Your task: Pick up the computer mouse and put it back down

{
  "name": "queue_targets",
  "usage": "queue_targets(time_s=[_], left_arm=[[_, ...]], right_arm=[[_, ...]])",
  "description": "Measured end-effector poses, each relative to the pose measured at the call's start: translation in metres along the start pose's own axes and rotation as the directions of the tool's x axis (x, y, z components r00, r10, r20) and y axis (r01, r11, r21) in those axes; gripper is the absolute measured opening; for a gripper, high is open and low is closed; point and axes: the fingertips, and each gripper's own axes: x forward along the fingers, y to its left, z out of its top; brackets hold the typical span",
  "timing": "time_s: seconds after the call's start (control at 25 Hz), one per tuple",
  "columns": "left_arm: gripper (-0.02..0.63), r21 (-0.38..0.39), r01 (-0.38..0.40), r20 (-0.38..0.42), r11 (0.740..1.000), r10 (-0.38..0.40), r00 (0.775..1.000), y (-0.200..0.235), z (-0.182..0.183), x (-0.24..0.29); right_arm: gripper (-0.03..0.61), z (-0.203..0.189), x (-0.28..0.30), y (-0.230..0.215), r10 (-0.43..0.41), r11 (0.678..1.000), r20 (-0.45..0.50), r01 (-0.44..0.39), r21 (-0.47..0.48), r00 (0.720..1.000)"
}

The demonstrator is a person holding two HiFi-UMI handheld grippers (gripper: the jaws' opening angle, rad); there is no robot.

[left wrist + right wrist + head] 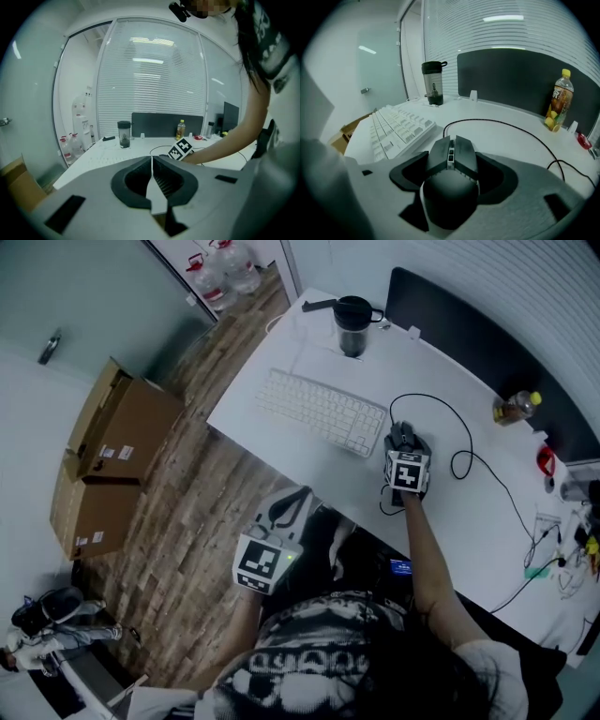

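Observation:
A dark grey wired computer mouse [451, 173] lies on the white desk [281, 352], just right of the keyboard [323, 411]. My right gripper [452, 176] stands open and reaches down over the mouse, one jaw on either side, with a little room showing beside each dark pad. From the head view the mouse [401, 434] is mostly covered by the right gripper [402, 439]. My left gripper [286, 507] hangs off the desk's near edge over the floor. Its jaws meet with nothing between them, and in its own view the left gripper [151, 161] looks across the desk.
The mouse cable [450, 418] loops across the desk behind the mouse. A dark tumbler [352, 324] stands at the far end and a drink bottle [516, 409] sits by the black partition. Cardboard boxes [112, 456] are on the wooden floor.

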Motion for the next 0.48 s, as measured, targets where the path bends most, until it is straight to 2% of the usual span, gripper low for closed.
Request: queue_targets(time_s=[0.24,0.48], left_arm=[[0.009,0.034,0.060,0.032,0.998,-0.061,0.998,0.024,0.015,0.007],[0.009,0.046,0.110,0.019,0.993,-0.111,0.994,0.041,0.014,0.011]], right_arm=[[0.301,-0.002,-0.001,-0.002,0.016,1.000,-0.013,-0.016,0.012,1.000],[0.298,-0.001,-0.007,-0.002,-0.003,1.000,-0.009,0.003,0.016,1.000]])
